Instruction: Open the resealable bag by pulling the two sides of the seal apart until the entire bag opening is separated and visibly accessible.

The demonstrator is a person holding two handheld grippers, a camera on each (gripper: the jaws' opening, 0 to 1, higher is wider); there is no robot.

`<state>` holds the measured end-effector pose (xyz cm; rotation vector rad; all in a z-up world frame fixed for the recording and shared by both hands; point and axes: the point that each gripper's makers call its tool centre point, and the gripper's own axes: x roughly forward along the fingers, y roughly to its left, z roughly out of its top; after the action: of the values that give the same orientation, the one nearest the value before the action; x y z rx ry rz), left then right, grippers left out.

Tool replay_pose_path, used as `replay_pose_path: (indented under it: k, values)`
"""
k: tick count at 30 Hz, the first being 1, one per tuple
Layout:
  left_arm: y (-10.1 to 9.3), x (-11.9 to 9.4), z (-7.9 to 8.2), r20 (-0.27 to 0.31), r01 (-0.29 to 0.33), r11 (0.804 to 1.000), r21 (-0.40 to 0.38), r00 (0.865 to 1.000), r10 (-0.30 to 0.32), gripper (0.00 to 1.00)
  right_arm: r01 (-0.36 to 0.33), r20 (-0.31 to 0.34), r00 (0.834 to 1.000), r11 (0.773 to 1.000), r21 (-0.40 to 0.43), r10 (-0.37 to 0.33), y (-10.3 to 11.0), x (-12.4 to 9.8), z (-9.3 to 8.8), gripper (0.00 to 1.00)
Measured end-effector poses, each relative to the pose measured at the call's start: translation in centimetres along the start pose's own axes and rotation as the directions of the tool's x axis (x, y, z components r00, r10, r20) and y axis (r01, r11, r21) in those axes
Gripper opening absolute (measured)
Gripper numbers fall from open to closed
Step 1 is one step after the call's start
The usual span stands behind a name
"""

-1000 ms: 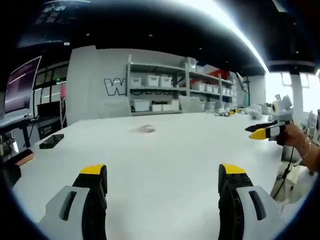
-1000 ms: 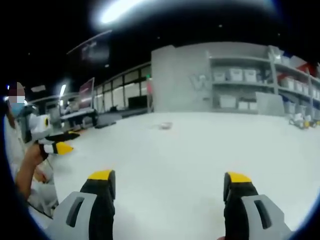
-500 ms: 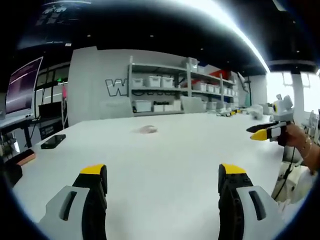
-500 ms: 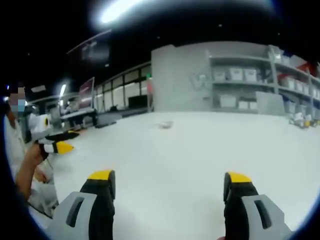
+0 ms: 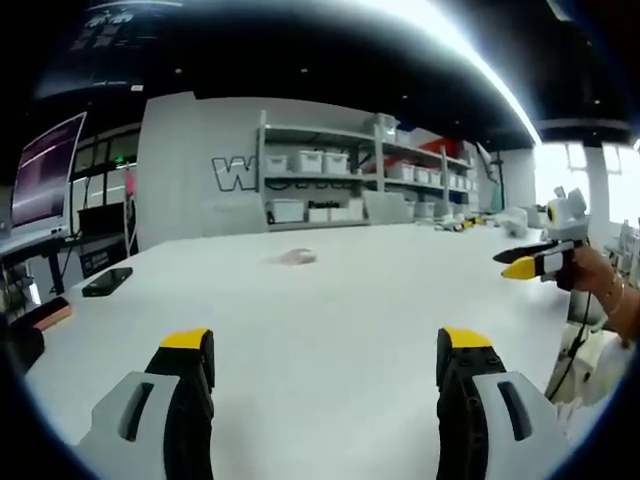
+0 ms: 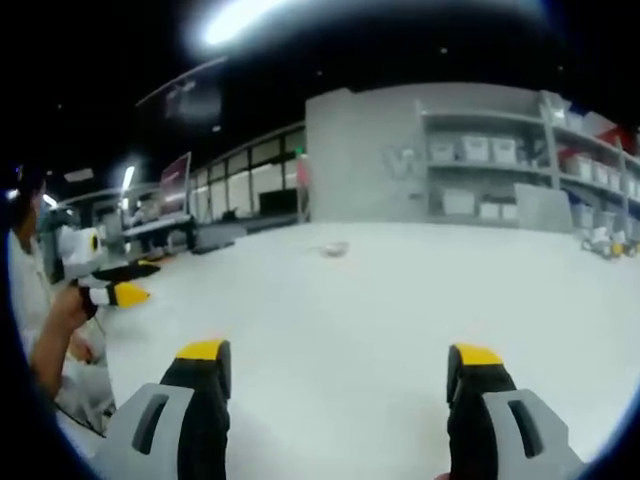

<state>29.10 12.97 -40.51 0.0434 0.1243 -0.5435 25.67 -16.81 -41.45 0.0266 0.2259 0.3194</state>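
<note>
Spanning both views, a broad white table [image 5: 330,300], smooth and matte, with wide bare surface on every side of the bag and its far edge running below a grey wall. Behind that edge, grey metal shelving [image 5: 360,180] stacked with pale boxy bins, square and lidded. At the table's left margin in the left gripper view, a flat dark phone-like slab [image 5: 104,282] near the edge and an orange-topped block [image 5: 48,316] closer in. Low in the left gripper view, left gripper [image 5: 325,365] with jaws spread wide apart, nothing between them: black fingers, yellow tips, grey housings; same gripper at the left rim of the right gripper view [image 6: 120,294], held in a person's hand [image 6: 62,310]. Low in the right gripper view, right gripper [image 6: 340,375] likewise released, jaws well apart and holding nothing; also seen at the right of the left gripper view [image 5: 530,265], over the table's near edge. Smallest, the resealable bag [image 5: 292,258], a small, pale, crumpled, translucent lump lying on the table toward its far side, well apart from both grippers; seal too small to make out [image 6: 334,248].
</note>
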Motion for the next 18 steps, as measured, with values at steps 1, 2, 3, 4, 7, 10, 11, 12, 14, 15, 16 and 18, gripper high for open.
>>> replay_pose_path:
  k: [1, 2, 3, 4, 7, 10, 11, 12, 14, 15, 16, 18]
  values:
    - [0.0, 0.0, 0.0, 0.0, -0.001, 1.0, 0.0, 1.0, 0.001, 0.91, -0.002, -0.001, 1.0, 1.0, -0.005, 0.002, 0.1, 0.1, 0.0, 0.9]
    - [0.0, 0.0, 0.0, 0.0, -0.001, 1.0, 0.0, 1.0, 0.001, 0.91, -0.004, -0.001, 1.0, 1.0, -0.008, 0.004, 0.2, 0.2, 0.1, 0.9]
    - [0.1, 0.0, 0.0, 0.0, -0.001, 1.0, 0.001, 1.0, 0.001, 0.91, -0.006, -0.001, 1.0, 1.0, -0.01, 0.006, 0.3, 0.3, 0.1, 0.9]
    - [0.1, 0.0, 0.0, 0.0, -0.002, 1.0, 0.001, 1.0, 0.002, 0.91, -0.009, -0.001, 1.0, 1.0, -0.013, 0.009, 0.4, 0.3, 0.2, 0.9]
    - [0.1, 0.0, 0.0, 0.0, -0.002, 1.0, 0.0, 1.0, 0.002, 0.91, -0.014, -0.001, 1.0, 1.0, -0.021, 0.014, 0.7, 0.5, 0.4, 0.9]
    - [0.1, 0.0, 0.0, 0.001, -0.002, 1.0, -0.001, 1.0, 0.002, 0.91, -0.018, 0.002, 1.0, 1.0, -0.025, 0.018, 0.8, 0.7, 0.7, 0.9]
    - [0.1, 0.0, 0.0, 0.001, -0.002, 1.0, -0.001, 1.0, 0.002, 0.91, -0.019, 0.003, 1.0, 0.999, -0.026, 0.019, 0.8, 0.8, 0.7, 0.89]
    - [0.1, 0.0, 0.0, 0.002, -0.002, 1.0, -0.001, 1.0, 0.002, 0.91, -0.02, 0.004, 1.0, 0.999, -0.026, 0.02, 0.8, 0.9, 0.8, 0.89]
    - [0.2, 0.0, -0.1, 0.002, -0.001, 1.0, -0.002, 1.0, 0.001, 0.91, -0.021, 0.004, 1.0, 0.999, -0.025, 0.021, 0.9, 1.0, 0.7, 0.89]
    - [0.2, 0.0, -0.2, 0.003, -0.002, 1.0, -0.002, 1.0, 0.002, 0.91, -0.02, 0.003, 1.0, 0.999, -0.025, 0.02, 0.9, 1.1, 0.6, 0.89]
    - [0.3, 0.0, -0.2, 0.004, -0.002, 1.0, -0.002, 1.0, 0.002, 0.91, -0.019, 0.003, 1.0, 0.999, -0.026, 0.019, 0.9, 1.1, 0.6, 0.89]
    - [0.3, 0.0, -0.2, 0.005, -0.002, 1.0, -0.003, 1.0, 0.002, 0.91, -0.02, 0.003, 1.0, 0.999, -0.026, 0.02, 1.0, 1.2, 0.5, 0.88]
